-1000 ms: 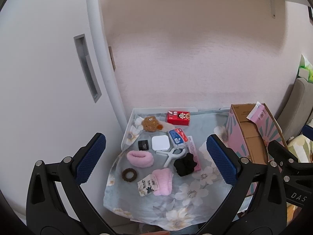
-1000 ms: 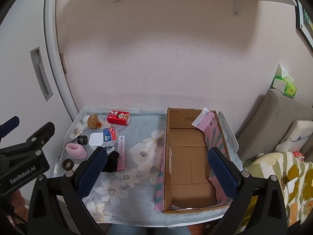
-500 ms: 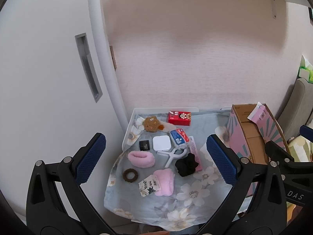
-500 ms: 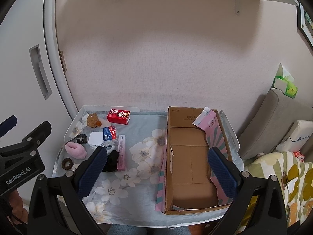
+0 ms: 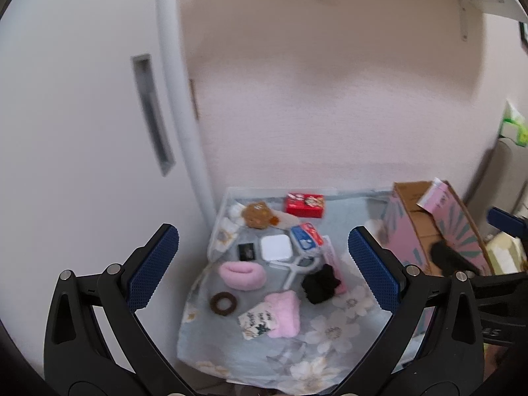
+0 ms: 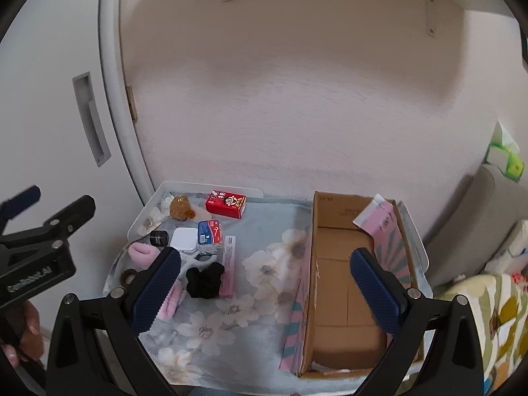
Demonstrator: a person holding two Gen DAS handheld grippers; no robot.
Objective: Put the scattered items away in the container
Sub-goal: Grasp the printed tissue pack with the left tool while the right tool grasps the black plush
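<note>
Cardboard, bare and brown, was all that showed on the floor of the open box standing at the right of the bench; apart from a pale scrap at its near edge, too small to identify, nothing had been put inside. By that evidence the tidying had not yet begun. Every scattered item lay on the floral cloth to the left of the box: the red carton near the wall, the brown plush toy beside it, the white square case, the blue-and-red packet, a small black jar, the pink fuzzy roll, a brown hair ring, the black scrunchie, a long pink strip just beside it, and a second pink fluffy piece with a printed tag.

The left tool hung above these items, its fingers spread wide with nothing between them. The right tool was likewise wide apart and empty, held over the cloth and the box's left wall. The whole job seemed to remain: each piece had to be lifted and carried into the box.
</note>
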